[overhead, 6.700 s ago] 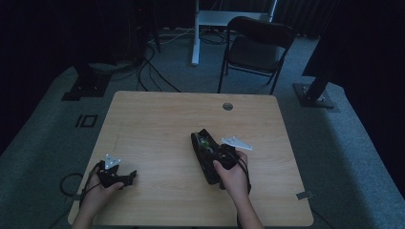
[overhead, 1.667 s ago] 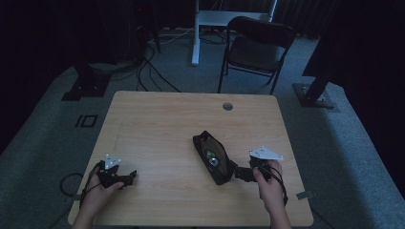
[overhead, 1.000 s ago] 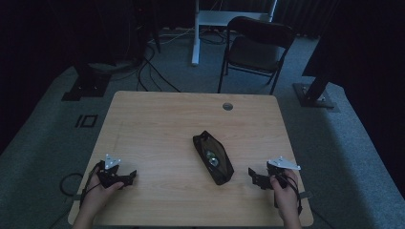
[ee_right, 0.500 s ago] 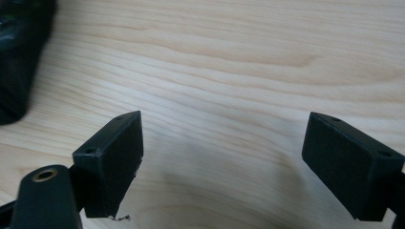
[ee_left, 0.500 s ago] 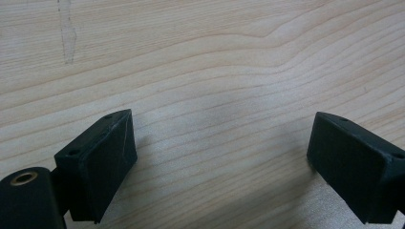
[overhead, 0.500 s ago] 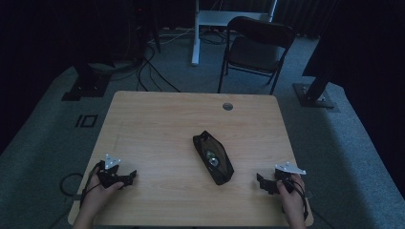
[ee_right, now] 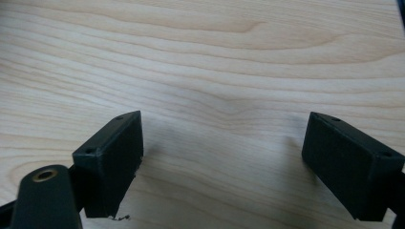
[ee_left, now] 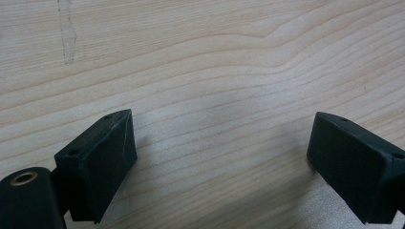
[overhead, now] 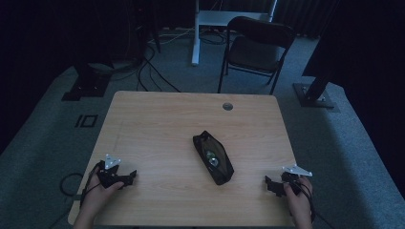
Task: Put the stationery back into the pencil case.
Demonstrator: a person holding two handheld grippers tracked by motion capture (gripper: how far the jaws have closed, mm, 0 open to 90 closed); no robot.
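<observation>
Near the table's (overhead: 157,119) front right corner, our right gripper (overhead: 276,185) has left the pouch (overhead: 213,157); both grippers, left gripper (overhead: 123,178) included, rest spread, so we seem finished.

On the table (overhead: 157,119) we see a pouch (overhead: 213,157) lying near the middle, set at a slant, its far end toward the left and its near end toward the right. At the near left corner the left gripper (overhead: 125,177) rests on the table, held in the left hand (overhead: 98,198); at the near right corner the right gripper (overhead: 273,185) sits by the table's edge, held in the right hand (overhead: 299,202). Both stand well apart from the pouch, one on either side of it. Near the far edge, right of centre, is a cable hole (overhead: 228,106). Behind the table a chair (overhead: 258,47) stands on the floor (overhead: 47,133), with a desk leg (overhead: 196,33) to its left.
</observation>
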